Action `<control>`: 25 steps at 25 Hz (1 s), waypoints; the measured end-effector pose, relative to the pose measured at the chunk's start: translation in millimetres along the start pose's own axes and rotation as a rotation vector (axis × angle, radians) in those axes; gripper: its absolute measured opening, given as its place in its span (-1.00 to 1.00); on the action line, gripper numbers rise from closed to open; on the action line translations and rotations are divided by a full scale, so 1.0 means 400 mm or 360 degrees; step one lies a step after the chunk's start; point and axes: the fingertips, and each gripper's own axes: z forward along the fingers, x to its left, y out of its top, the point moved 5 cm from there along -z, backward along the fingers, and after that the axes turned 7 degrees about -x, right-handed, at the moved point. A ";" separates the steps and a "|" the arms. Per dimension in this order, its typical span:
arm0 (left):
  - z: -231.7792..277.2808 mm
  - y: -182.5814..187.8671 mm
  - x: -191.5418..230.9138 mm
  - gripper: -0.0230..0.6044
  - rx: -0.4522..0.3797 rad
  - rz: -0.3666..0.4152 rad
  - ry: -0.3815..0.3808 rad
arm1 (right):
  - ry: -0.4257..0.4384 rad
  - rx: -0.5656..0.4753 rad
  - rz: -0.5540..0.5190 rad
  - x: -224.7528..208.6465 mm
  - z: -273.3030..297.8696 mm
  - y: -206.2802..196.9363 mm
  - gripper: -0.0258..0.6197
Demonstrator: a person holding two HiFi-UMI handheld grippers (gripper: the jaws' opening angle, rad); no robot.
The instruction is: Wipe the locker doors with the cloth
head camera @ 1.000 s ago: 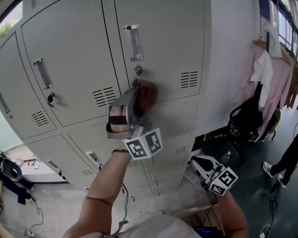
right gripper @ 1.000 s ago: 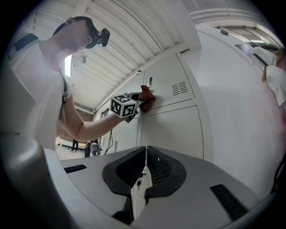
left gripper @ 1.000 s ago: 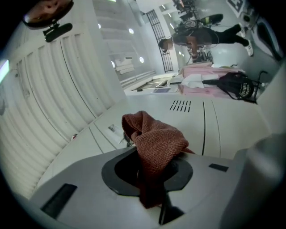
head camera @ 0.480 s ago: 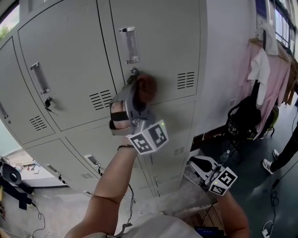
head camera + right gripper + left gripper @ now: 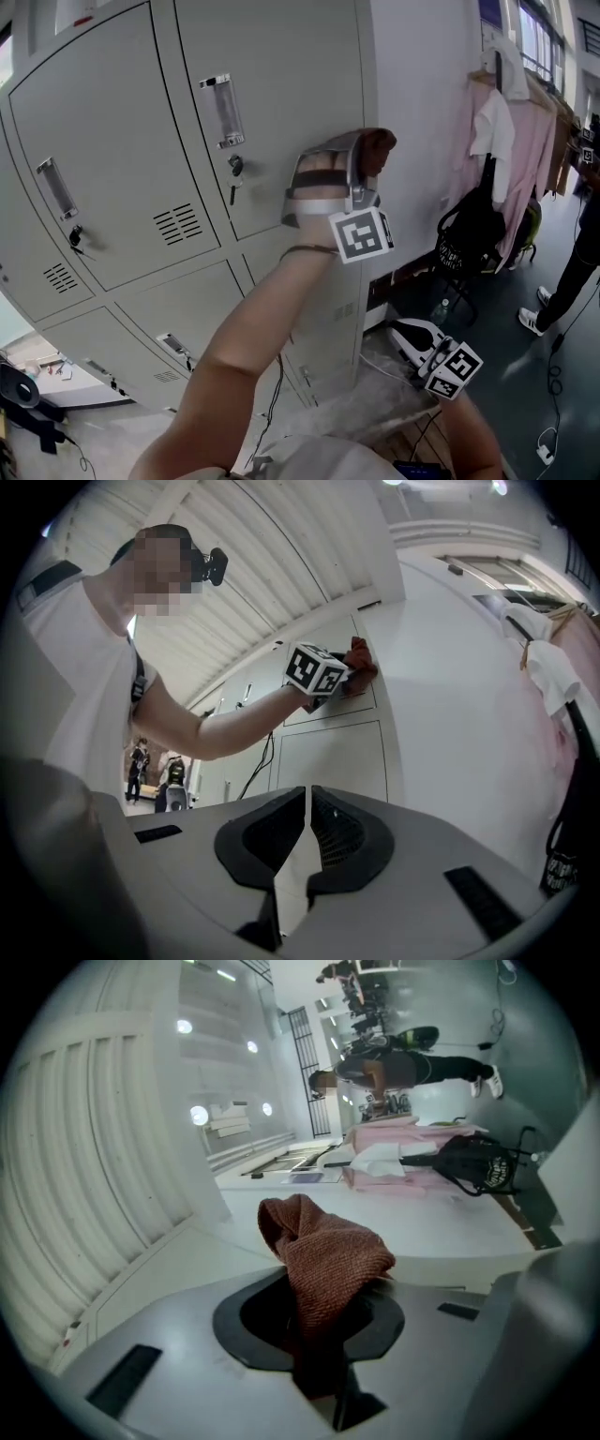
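Left tool (image 5: 319,1340) pinches rust-brown knitted cloth (image 5: 328,1255), held at grey metal locker door (image 5: 291,103) right edge. Right tool (image 5: 307,841) pressed together, empty.

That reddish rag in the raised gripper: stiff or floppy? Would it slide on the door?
Probably floppy: the cloth bunches and folds over above the left gripper. Likely light, since one pinch carries it. Its ribbed knit looks rough, so it should drag rather than slip on the locker door.
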 end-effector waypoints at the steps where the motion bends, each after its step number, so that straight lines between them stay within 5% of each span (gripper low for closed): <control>1: 0.026 0.022 0.007 -0.71 -0.0006 0.0069 0.0001 | -0.0015 -0.0002 0.0001 -0.002 -0.009 0.001 -0.86; 3: 0.067 0.062 0.006 -0.71 -0.0031 0.0168 -0.0107 | -0.0040 -0.0011 -0.0002 -0.004 -0.024 0.003 -0.86; 7: 0.077 0.064 0.005 -0.71 -0.0035 0.0296 -0.0516 | -0.0058 -0.0047 0.0005 -0.007 -0.040 0.010 -0.86; 13: -0.006 -0.060 0.186 -0.71 0.0192 0.0422 -0.0696 | 0.0019 -0.0060 0.0042 0.008 -0.024 -0.005 -0.86; 20: -0.189 -0.246 0.431 -0.71 0.0461 0.0358 -0.0441 | 0.0175 -0.0058 0.0069 0.043 0.043 -0.020 -0.86; 25: -0.265 -0.336 0.470 -0.71 0.0483 0.0317 -0.0092 | 0.0266 -0.0025 0.0052 0.059 0.083 -0.026 -0.86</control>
